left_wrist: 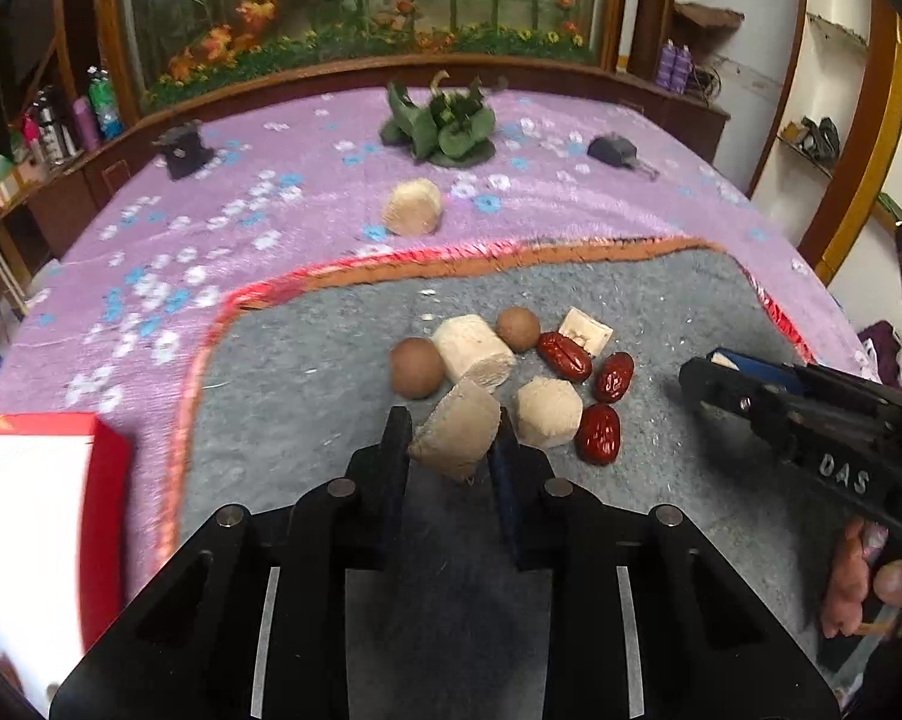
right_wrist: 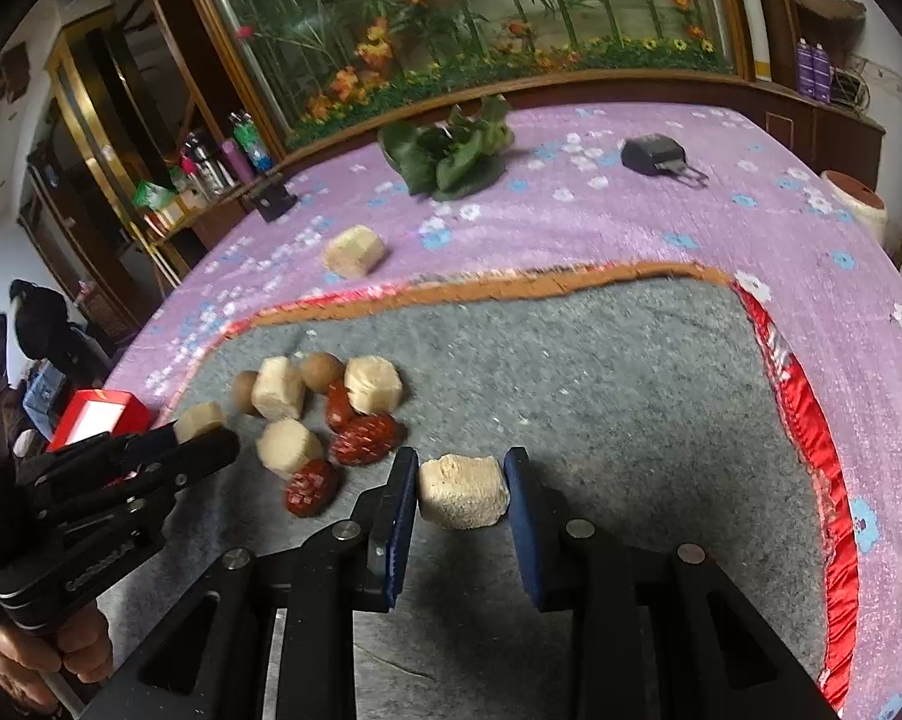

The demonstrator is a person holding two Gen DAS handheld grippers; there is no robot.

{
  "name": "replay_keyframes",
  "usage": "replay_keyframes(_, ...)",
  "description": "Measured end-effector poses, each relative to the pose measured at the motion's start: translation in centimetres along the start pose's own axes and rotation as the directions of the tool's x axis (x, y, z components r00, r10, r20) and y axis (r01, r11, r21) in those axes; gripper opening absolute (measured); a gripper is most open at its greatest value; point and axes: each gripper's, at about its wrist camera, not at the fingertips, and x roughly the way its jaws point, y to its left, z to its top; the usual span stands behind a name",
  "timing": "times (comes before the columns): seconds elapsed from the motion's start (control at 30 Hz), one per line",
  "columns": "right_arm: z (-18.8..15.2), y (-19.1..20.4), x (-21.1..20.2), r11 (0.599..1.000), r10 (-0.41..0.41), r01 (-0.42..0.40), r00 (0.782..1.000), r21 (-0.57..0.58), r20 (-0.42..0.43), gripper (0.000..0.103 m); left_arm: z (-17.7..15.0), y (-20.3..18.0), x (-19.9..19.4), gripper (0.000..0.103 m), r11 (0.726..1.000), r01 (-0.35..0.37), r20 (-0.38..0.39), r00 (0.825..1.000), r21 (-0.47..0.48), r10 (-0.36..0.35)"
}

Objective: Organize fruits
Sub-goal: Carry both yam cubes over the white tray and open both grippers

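My left claw (left_wrist: 451, 441) grips a pale chunk (left_wrist: 456, 429) at the near edge of the fruit cluster (right_wrist: 331, 414) on the mat (right_wrist: 601, 372). Right of the cluster, my right claw (right_wrist: 462, 492) flanks another chunk (right_wrist: 463, 491). Behind the mat, a lone chunk (right_wrist: 355, 250) lies on the bedspread (right_wrist: 721, 222).

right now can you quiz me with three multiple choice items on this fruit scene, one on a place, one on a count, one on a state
1. Where does the lone pale chunk outside the pile lie?
A. on the purple flowered cloth
B. on the grey mat
C. on the red box

2. How many red dates lie by the pile?
A. one
B. three
C. five

3. What is the left hand-held gripper doing?
A. hanging open with nothing in it
B. shut on a pale chunk
C. shut on a red date

Answers:
1. A, it sits beyond the grey mat's orange border.
2. B, three wrinkled red fruits show in both views.
3. B, its fingers press both sides of a beige chunk.
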Motion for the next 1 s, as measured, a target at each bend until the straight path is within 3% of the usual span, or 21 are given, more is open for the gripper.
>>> replay_keyframes(0.17, 0.1, 1.1, -1.5, 0.998, 0.053, -0.049, 0.995, -0.045, 0.079, 0.029, -1.8, 1.6, -4.4, 0.025, 0.998, -0.027, 0.064, 0.998, -0.049, 0.03)
replay_keyframes(0.3, -0.3, 2.6, -2.4, 0.992, 0.052, -0.036, 0.989, -0.119, 0.137, 0.029, -3.9, 3.0, -8.2, 0.025, 0.993, -0.076, 0.112, 0.99, -0.085, 0.085)
replay_keyframes(0.5, -0.4, 3.1, -1.4, 0.991, 0.045, -0.032, 0.994, -0.127, 0.101, 0.029, -7.4, 6.9, -12.6, 0.025, 0.971, -0.171, 0.126, 0.973, -0.168, 0.193)
replay_keyframes(0.6, -0.3, 4.3, -1.4, 0.991, 0.106, -0.099, 0.992, -0.084, 0.071, 0.029, -8.5, 8.8, -13.9, 0.025, 0.955, -0.211, 0.129, 0.962, -0.208, 0.241)
replay_keyframes(0.83, -1.4, 15.2, 0.1, 0.938, 0.291, -0.289, 0.957, -0.19, -0.019, 0.028, -10.6, 13.2, -15.4, 0.025, 0.896, -0.341, 0.119, 0.915, -0.285, 0.386)
replay_keyframes(1.0, -3.1, 22.2, 1.4, 0.892, 0.368, -0.375, 0.927, -0.252, -0.076, 0.028, -12.2, 15.6, -16.1, 0.025, 0.86, -0.399, 0.104, 0.887, -0.318, 0.45)
